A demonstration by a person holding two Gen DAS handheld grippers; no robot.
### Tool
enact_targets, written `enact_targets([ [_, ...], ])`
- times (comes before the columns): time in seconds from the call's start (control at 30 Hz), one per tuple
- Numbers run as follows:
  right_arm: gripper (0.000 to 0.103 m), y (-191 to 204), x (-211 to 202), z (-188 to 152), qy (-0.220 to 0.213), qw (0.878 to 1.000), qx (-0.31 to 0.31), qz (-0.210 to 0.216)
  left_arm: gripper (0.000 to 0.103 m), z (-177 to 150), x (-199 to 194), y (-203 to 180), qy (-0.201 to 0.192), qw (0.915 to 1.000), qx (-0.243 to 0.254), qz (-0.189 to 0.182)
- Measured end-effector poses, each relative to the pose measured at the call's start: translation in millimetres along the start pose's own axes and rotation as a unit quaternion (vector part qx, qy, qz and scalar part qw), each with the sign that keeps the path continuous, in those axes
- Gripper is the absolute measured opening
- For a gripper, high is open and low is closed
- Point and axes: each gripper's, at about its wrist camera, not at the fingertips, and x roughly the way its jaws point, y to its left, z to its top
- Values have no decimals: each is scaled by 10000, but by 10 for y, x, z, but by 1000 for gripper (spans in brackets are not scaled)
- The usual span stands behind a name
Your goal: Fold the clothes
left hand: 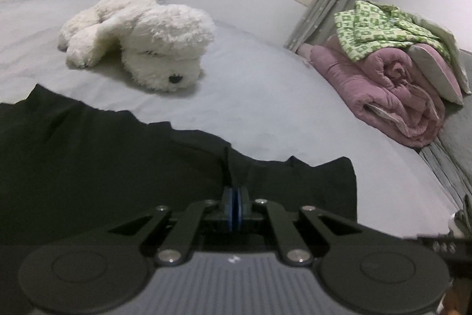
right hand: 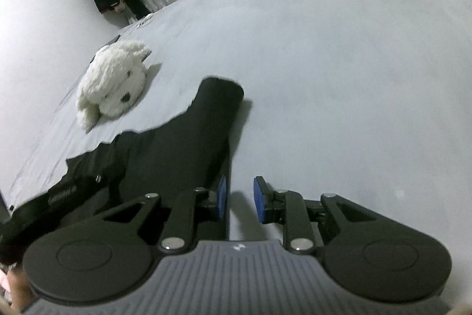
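A black garment [left hand: 103, 161] lies spread on the pale grey bed sheet [left hand: 265, 96]. My left gripper [left hand: 235, 207] is shut, its blue pads pressed together on a raised fold of the black garment. In the right wrist view the garment [right hand: 177, 146] lies to the left, with one sleeve [right hand: 218, 105] stretched away from me. My right gripper [right hand: 240, 200] is open just above the sheet [right hand: 339, 78], beside the sleeve's right edge, with nothing between its blue pads.
A white plush dog [left hand: 141, 43] lies on the bed beyond the garment, also in the right wrist view [right hand: 112, 87]. A rolled pink quilt [left hand: 392, 90] with a green-patterned cloth [left hand: 383, 25] on top sits at the right. Curtains and a window stand behind.
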Motion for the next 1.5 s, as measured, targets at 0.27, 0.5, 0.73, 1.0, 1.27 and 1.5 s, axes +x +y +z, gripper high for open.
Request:
enact_targets([
  [0.27,30,-41,574,405,-236,9985,499,56,4,36,12,87,122,9997,-212,-2],
  [0.5,30,-123,622,445,-247,9965,729,312,23,111,190,137,227,9986,-414,-228],
  [0.73,31,-213,679,459,-307,9933,1020,443,1,94,62,9,-161,9996,-238,13],
  [1.0,33,-181,831,521,-373,9896,1243,622,2,95,133,51,73,9984,-390,404],
  [1.27,8,-24,842,563,-839,9933,783,105,2,26,46,133,-222,9979,-478,371],
  [1.5,12,95,964,550,-755,9964,143,-367,8,-15,122,136,-123,9987,-164,465],
])
